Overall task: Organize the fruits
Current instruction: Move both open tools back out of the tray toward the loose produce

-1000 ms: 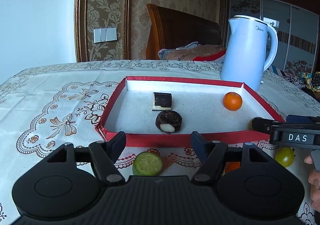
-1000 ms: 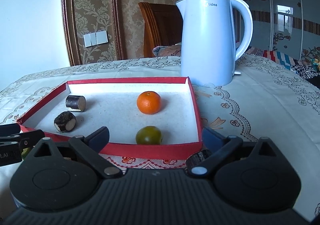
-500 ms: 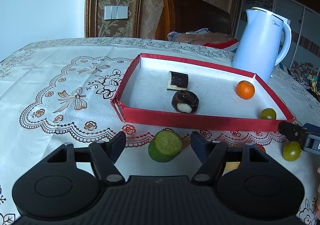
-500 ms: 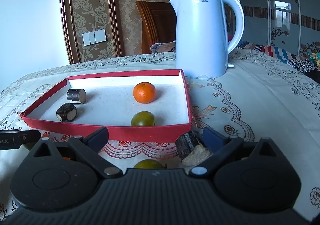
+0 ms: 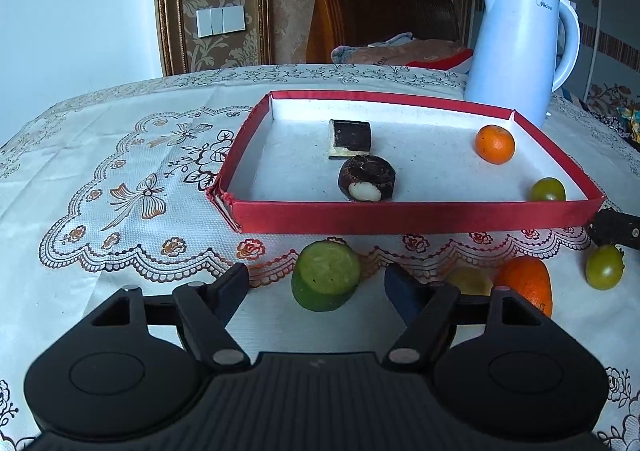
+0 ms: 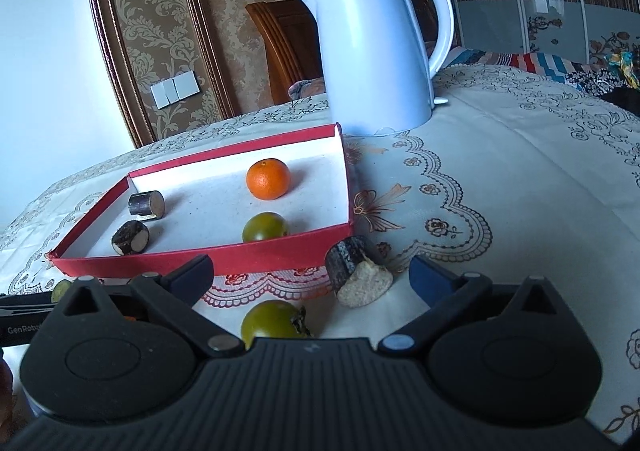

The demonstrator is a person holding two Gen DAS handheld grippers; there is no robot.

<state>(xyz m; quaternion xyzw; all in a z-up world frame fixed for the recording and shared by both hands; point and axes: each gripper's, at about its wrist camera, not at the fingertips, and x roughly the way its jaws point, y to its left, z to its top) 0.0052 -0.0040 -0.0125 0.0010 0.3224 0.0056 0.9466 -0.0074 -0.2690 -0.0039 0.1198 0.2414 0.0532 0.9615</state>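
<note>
Red tray [image 5: 420, 213] edge nr cucumber [image 5: 326, 281]

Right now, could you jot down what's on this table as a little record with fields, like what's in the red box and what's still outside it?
Container: red tray, white inside
In tray: orange mandarin, green fruit, two dark cut pieces
Outside tray, near side: cucumber piece, orange fruit, green tomato, dark cut piece
Behind tray: white kettle
Left gripper: open, cucumber piece between its fingers, not pressed
Right gripper: open, holding nothing
Surface: patterned tablecloth
</note>
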